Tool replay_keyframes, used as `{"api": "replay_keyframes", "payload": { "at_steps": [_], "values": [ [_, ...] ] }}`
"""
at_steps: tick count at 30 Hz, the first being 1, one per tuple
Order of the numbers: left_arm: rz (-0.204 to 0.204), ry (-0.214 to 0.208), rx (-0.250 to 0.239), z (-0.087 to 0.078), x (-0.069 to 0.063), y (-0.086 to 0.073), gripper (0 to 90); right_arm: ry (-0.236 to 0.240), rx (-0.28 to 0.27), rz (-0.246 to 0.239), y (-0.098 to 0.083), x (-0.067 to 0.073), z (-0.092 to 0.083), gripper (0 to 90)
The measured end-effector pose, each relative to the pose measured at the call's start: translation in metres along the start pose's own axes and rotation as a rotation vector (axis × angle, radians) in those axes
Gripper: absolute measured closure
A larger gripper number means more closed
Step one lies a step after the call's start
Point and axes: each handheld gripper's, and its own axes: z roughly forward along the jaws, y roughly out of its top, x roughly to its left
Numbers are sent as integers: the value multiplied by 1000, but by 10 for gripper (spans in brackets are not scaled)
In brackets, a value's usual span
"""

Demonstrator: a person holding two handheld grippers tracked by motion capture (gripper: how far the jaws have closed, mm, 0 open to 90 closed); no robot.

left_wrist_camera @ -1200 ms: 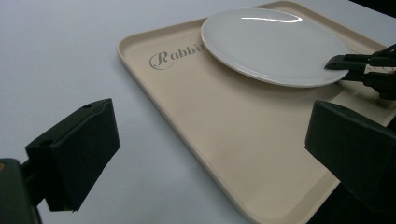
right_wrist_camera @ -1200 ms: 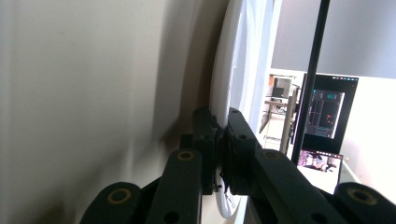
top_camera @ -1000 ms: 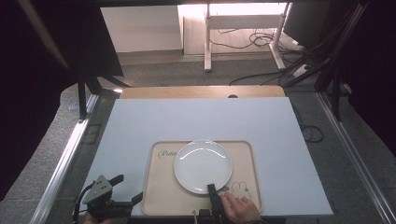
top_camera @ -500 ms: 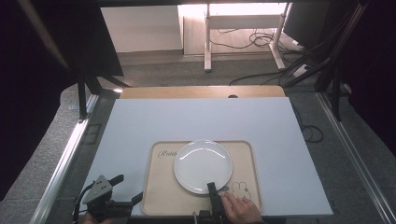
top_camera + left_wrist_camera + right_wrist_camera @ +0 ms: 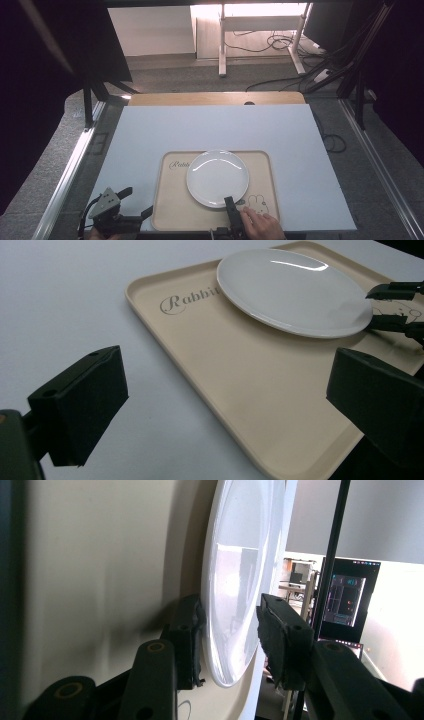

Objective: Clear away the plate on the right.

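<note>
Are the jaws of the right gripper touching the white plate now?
Cannot tell. In the right gripper view the right gripper straddles the white plate rim; its jaws have just been opening, and neither a gap nor contact shows plainly.

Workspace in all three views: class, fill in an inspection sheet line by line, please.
Surface: pale blue tabletop.
Job's things: white plate lying on a beige tray printed with "Rabbit".
Clutter: nothing seen.
Grippers: left tongs open, beside the tray's edge; right tongs astride the plate's near rim, jaws just been opening, a gap at one pad.
Cables: floor cables beyond the table.
Surroundings: grey floor, white stand, dark curtains.
</note>
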Motion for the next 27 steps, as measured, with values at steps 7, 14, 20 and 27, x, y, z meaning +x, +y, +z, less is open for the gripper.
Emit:
{"api": "replay_keyframes", "payload": {
  "at_steps": [7,14,20,27],
  "values": [
    [1,0,1,0,0,0,28,-4,-16,25,-5,-1,-4,605],
    [-1,0,-1,0,0,0,28,-13,-14,37,-9,-3,-9,604],
    [0,1,0,0,0,0,28,-38,-9,53,-15,-9,-11,603],
    [0,2,1,0,0,0,28,-34,3,85,-22,-12,-9,581]
  ]
}}
